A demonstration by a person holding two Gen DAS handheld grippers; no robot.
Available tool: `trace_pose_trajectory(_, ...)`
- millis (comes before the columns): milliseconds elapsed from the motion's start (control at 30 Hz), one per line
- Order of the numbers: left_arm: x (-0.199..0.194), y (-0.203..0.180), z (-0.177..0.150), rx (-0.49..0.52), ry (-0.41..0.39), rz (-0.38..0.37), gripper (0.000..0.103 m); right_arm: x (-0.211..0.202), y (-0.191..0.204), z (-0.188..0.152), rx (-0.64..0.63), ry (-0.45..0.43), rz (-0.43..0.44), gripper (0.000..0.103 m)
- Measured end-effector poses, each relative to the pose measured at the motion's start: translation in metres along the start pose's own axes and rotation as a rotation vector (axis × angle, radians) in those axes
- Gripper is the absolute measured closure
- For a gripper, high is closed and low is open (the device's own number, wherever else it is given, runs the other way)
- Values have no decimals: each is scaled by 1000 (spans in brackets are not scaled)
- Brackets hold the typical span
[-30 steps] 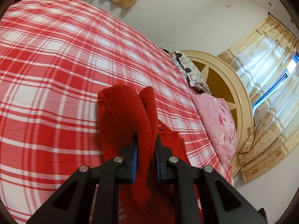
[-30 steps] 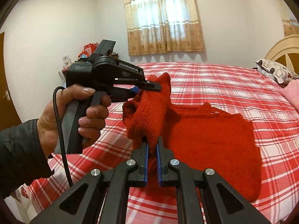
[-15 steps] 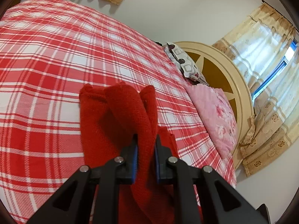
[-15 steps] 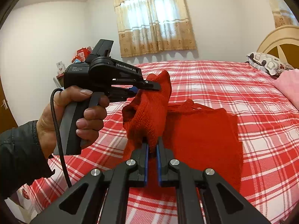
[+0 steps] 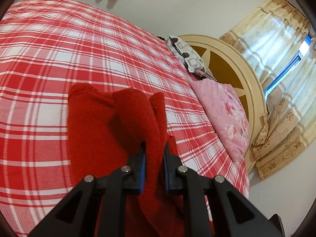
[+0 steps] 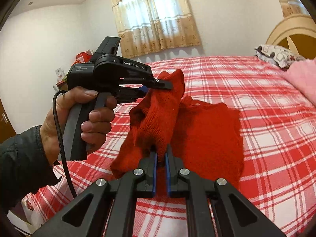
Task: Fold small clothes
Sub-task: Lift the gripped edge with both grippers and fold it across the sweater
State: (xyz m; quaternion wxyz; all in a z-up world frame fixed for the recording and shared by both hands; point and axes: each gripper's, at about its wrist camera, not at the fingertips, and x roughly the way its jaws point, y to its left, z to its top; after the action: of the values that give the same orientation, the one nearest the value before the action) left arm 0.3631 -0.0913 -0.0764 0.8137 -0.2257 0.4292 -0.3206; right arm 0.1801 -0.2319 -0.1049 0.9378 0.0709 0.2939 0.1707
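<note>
Still clamped on red knitted sweater [image 6: 207,138] with both claws, left [image 5: 154,154] and right [image 6: 160,154], over red-and-white plaid bedspread [image 6: 256,90], pink floral pillow [image 5: 223,114] beyond.

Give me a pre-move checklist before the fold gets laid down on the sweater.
1. Left gripper shut on red sweater: ok.
2. Right gripper shut on the knit: ok.
3. Both hold the same raised edge: ok.
4. Sweater body flat on plaid bedspread: ok on the far side; near side hidden, cannot tell.
5. Landing area free of pink pillow: ok, pillow lies apart by the headboard.
6. Cable away from fabric: ok.
</note>
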Motion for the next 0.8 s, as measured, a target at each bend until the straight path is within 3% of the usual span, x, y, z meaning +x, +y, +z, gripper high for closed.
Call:
trace_pose_trajectory(633,56,-28,-8,106,109,75,88,4,-67,-20,246,68,9,97)
trace_pose_trajectory(800,61,-41,-13,144,113,83,81,5,-83,-30,318,96,2,97)
